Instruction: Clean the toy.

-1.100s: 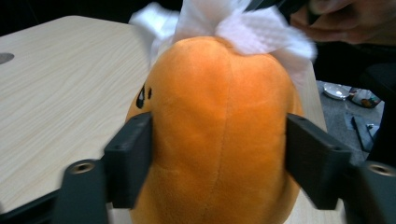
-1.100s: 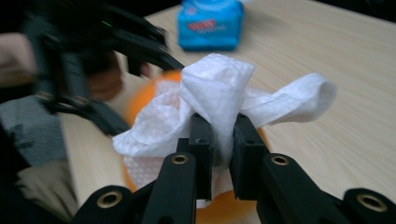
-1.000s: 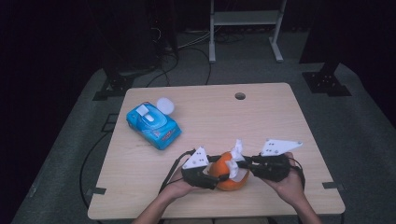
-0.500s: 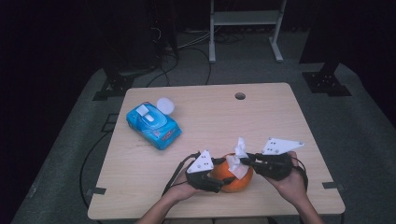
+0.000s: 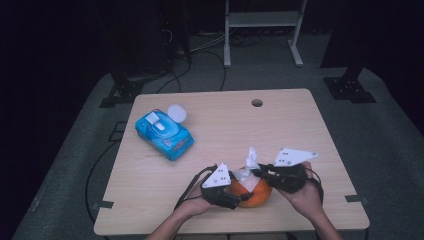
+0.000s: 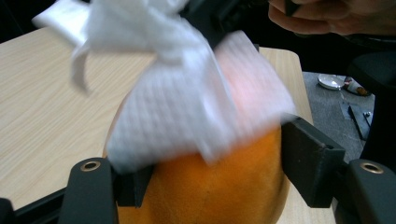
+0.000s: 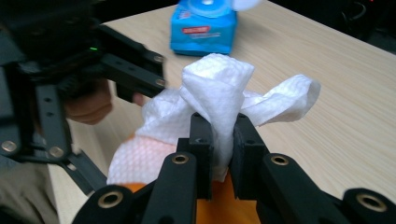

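high view / table: light wood table (image 5: 280,125), person's forearms come in from the bottom edge.
high view / fruit: orange round fruit (image 5: 254,194), likely an orange, near the front edge between both grippers.
high view / left gripper: left gripper (image 5: 231,196) against the fruit's left side, grey plate on top.
high view / right gripper: right gripper (image 5: 256,171) over the fruit's top right, white wipe (image 5: 248,165) sticking up at its tip.
high view / other: blue wipes pack (image 5: 164,133) at the left of the table, lid flipped open, well apart from the fruit.
left gripper view / grip: jaws part-spread, one pad on each side of the fruit (image 6: 219,186), clamped on it.
left gripper view / wipe: wipe (image 6: 187,98) draped over the fruit's top, blurred; other hand (image 6: 327,16) at top right.
right gripper view / grip: jaws pinched tight on a bunched fold of the wipe (image 7: 219,93), rest spread on the fruit (image 7: 212,200) below.
right gripper view / other: left gripper's black frame at left, wipes pack (image 7: 203,25) at the far end.
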A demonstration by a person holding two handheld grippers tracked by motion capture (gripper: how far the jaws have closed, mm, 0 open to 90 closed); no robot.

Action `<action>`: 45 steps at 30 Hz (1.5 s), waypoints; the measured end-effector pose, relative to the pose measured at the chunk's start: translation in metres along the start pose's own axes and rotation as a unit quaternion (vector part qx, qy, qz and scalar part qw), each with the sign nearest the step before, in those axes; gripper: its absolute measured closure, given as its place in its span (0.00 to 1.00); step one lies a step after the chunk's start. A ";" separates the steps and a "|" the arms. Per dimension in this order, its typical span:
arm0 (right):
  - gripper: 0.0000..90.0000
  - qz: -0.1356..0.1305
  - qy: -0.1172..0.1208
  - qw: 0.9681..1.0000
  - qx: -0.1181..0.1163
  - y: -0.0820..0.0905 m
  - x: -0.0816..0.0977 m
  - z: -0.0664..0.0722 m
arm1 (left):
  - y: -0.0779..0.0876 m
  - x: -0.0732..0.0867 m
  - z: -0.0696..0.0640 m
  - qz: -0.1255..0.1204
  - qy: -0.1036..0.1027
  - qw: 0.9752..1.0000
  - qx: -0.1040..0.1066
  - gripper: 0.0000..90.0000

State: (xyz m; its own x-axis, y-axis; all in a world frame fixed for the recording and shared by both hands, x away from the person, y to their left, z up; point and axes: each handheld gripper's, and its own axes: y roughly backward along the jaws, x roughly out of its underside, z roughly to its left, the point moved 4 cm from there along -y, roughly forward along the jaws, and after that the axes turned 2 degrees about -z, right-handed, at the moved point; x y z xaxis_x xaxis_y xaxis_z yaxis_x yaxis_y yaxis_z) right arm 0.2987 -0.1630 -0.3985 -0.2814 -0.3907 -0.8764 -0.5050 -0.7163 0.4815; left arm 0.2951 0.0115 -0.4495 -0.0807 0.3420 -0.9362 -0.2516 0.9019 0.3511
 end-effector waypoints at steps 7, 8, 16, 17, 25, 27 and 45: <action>0.89 0.007 -0.033 0.999 0.010 0.011 0.014 -0.021 | 0.006 0.001 0.010 -0.005 0.023 1.000 -0.005 0.35; 0.89 0.000 -0.033 0.999 -0.004 0.011 0.012 -0.018 | 0.007 0.002 0.012 -0.006 0.026 1.000 -0.006 0.35; 0.89 -0.015 -0.016 0.998 -0.056 0.007 0.003 -0.001 | 0.010 0.003 0.017 -0.011 0.043 0.999 -0.012 0.34; 0.89 -0.015 -0.018 0.998 -0.053 0.007 0.004 -0.005 | 0.010 0.003 0.017 -0.011 0.043 0.999 -0.011 0.34; 0.89 0.001 -0.044 0.998 -0.046 0.007 0.017 -0.018 | 0.003 0.012 0.021 -0.004 0.064 0.998 0.003 0.10; 0.89 0.001 -0.043 0.998 -0.045 0.007 0.017 -0.019 | 0.002 0.015 0.022 -0.007 0.063 0.998 0.009 0.09; 0.89 -0.032 -0.010 0.998 -0.055 0.013 -0.008 0.007 | 0.023 -0.014 0.010 0.001 -0.002 1.000 -0.011 0.43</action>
State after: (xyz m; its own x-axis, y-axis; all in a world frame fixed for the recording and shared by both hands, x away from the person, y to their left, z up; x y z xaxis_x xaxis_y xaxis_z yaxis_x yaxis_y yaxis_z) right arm 0.2884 -0.1649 -0.3851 -0.2682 -0.3312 -0.9047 -0.4295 -0.7995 0.4200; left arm 0.3005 0.0297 -0.4280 -0.0781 0.3444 -0.9356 -0.2727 0.8953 0.3523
